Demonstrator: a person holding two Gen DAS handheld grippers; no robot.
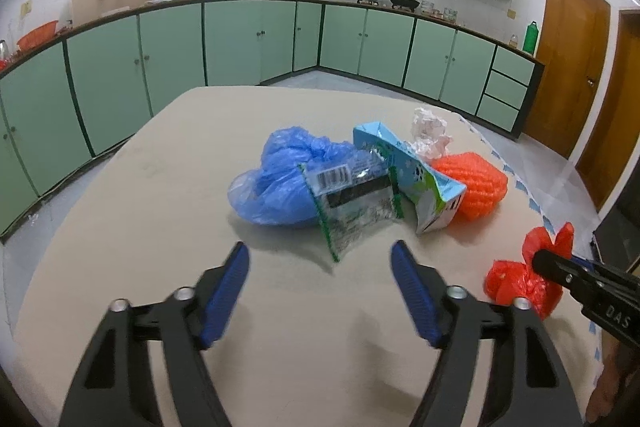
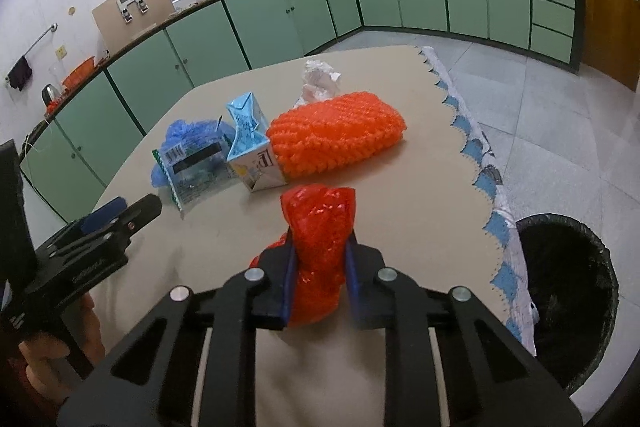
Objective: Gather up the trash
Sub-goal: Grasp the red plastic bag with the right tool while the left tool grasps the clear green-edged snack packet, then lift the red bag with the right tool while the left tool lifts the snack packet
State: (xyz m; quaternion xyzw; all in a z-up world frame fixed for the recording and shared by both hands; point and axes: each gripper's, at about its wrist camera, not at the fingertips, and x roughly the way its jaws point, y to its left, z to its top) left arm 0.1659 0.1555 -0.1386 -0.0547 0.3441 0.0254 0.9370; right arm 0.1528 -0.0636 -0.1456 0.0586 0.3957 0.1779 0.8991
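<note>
Right claw (image 2: pixel 318 259) clamps the red bag (image 2: pixel 318 227), left claw (image 1: pixel 320 283) gapes empty; beside that bag the wrapper (image 1: pixel 352 203), carton (image 1: pixel 416 171) and orange mesh (image 2: pixel 336 139) await the bin (image 2: pixel 568 299)

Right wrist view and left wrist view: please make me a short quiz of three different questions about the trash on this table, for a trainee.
1. True or false: the right claw is closed on the red plastic bag.
2. Which item lies nearest ahead of the open left claw? A) the clear wrapper with a barcode; B) the orange mesh bundle; C) the crumpled white paper.
3. Fill in: beside the table, on the floor, stands a black-lined ______.

Key: 1 true; 2 A; 3 trash bin.
</note>
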